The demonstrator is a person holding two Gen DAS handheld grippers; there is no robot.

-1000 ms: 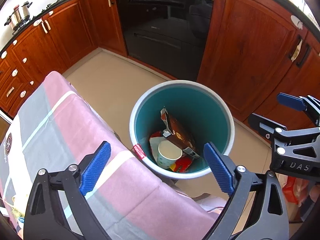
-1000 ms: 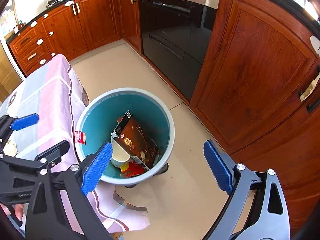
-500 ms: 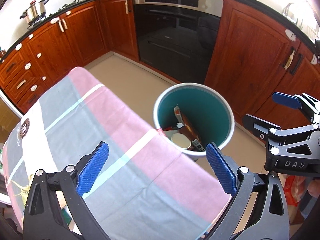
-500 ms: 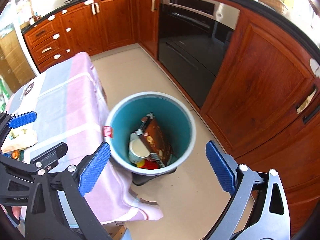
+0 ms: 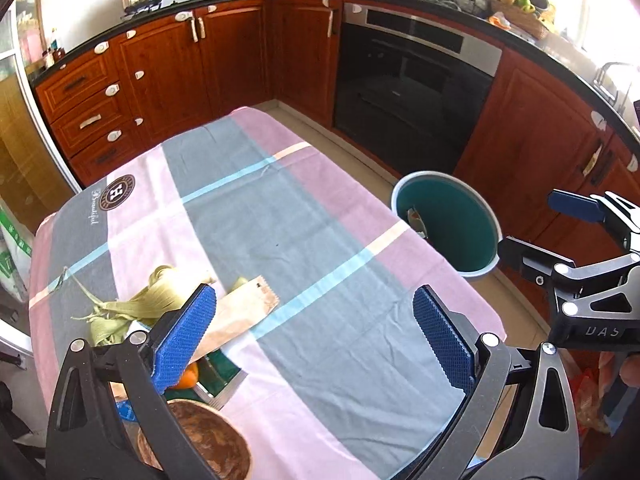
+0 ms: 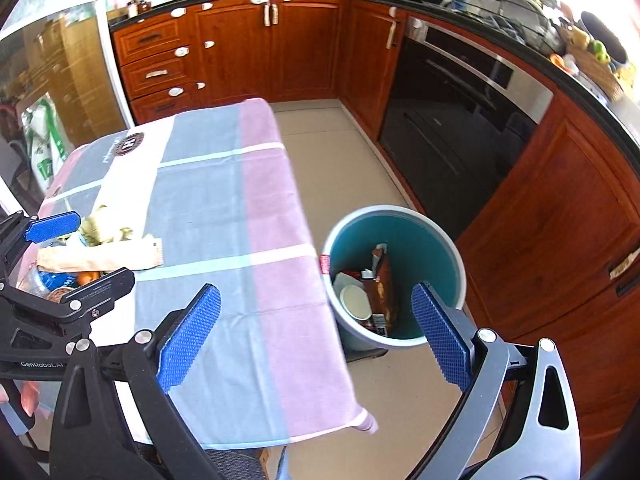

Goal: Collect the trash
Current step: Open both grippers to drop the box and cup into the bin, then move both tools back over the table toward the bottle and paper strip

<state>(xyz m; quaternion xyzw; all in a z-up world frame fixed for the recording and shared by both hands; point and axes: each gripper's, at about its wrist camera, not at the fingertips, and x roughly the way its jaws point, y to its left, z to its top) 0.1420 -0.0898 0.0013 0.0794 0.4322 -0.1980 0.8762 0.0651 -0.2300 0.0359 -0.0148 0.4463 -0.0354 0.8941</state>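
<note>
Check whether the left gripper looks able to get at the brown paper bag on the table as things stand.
Probably yes. The left gripper is open and empty, and the brown paper bag lies on top of the trash pile right by its left finger, nothing covering it. The corn husks sit beside it, not over it.

Matt pink-and-grey woven cloth tablecloth [image 5: 304,240]; glossy reddish wooden cabinets [image 6: 304,48]; smooth, probably plastic teal bin [image 6: 432,240]; crinkled brown paper bag [image 5: 240,312].
</note>
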